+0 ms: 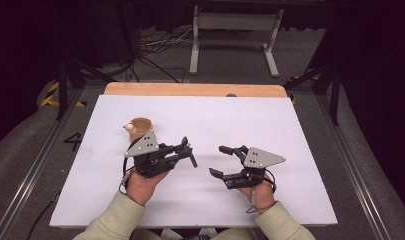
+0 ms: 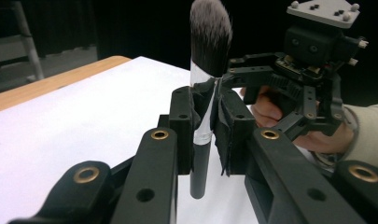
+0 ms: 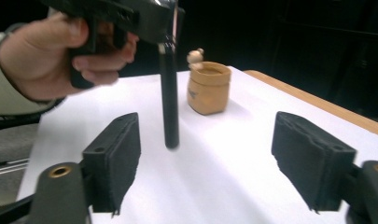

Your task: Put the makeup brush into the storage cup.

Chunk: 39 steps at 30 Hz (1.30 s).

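- The left gripper (image 2: 206, 116) is clamped on a brush (image 2: 207, 60); its padded black jaws pinch the silver ferrule, the handle running upright between them.
- The brush has a dense, rounded tuft of dark bristles paling at the tips, a shiny metal collar, and a smooth black cylindrical handle whose blunt end hangs just above the table (image 1: 270, 125).
- A tan cup (image 3: 208, 87) with a thick rolled rim stands on the table just behind the left gripper; a small pale knob pokes above its far edge.
- The right gripper (image 3: 214, 161) is spread wide with nothing between its rough, foam-faced pads (image 3: 114, 158); it sits beside the left gripper, pointing toward it.
- The table is flat matte white, with a bare wood strip along its far edge.
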Tool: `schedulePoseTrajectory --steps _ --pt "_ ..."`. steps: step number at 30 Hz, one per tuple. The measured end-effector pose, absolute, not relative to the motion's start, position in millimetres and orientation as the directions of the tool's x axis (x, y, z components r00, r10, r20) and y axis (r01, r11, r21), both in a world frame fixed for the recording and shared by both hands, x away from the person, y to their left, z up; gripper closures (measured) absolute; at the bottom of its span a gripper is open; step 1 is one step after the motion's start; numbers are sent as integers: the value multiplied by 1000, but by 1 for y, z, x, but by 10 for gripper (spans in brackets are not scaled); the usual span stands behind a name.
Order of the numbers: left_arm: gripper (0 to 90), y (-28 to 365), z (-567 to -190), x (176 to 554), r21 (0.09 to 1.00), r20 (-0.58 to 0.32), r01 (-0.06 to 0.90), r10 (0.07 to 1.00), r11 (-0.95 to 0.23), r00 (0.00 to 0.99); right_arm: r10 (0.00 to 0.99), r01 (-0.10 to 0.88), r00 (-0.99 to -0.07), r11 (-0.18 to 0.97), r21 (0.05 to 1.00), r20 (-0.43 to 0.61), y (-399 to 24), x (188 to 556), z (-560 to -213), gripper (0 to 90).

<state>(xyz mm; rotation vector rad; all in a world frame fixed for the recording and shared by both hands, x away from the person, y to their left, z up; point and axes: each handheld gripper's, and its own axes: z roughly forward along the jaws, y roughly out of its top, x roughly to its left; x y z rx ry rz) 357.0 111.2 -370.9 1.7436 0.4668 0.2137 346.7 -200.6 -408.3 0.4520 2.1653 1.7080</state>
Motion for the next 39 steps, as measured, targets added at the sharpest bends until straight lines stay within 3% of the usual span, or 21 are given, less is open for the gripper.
schedulePoseTrajectory --steps 39 --pt "781 163 -336 404 961 -83 235 653 -149 752 634 148 -772 239 960 -38 -252 362 -420 7"
